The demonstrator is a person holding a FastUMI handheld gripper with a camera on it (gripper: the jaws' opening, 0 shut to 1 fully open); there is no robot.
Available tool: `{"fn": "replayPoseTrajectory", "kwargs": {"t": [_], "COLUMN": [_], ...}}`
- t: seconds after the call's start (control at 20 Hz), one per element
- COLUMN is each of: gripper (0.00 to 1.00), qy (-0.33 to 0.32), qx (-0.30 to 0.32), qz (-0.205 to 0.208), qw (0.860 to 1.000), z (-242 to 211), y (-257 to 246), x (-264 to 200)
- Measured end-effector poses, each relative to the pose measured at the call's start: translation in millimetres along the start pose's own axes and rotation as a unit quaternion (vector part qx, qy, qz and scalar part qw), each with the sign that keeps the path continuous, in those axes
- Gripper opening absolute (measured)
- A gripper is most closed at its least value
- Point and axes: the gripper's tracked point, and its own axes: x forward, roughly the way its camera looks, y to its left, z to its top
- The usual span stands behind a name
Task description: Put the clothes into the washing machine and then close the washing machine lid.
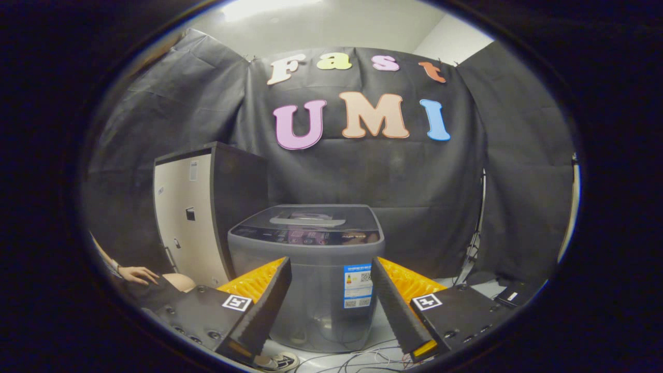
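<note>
Washing machine (306, 269), lid down, stands just beyond the empty hand-held gripper (331, 305), fingers spread wide

Black cloth (414, 176) drapes the booth's walls, creased at the corners. A tall cabinet (191, 217) with a pale door stands against it. Cables (357, 357) trail across the light floor (383, 326); overhead, a bright ceiling (331, 20) glows.

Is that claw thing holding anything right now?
No. The gripper is open and empty; its fingers stand apart, with the washing machine beyond them, its lid closed.
</note>
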Motion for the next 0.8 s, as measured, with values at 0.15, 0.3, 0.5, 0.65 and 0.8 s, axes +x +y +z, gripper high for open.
{"fn": "replayPoseTrajectory", "kwargs": {"t": [0.15,0.3,0.5,0.65,0.8], "gripper": [0.97,0.96,0.97,0.96,0.96], "qy": [0.0,-0.001,0.001,0.001,0.002], "qx": [0.0,-0.002,-0.001,-0.001,-0.001], "qz": [0.001,0.001,0.002,0.002,0.002], "qw": [1.0,1.0,1.0,1.0,1.0], "z": [0,1,0,0,1], "y": [1,1,1,1,1], "x": [-7,-12,-9,-8,-8]}}
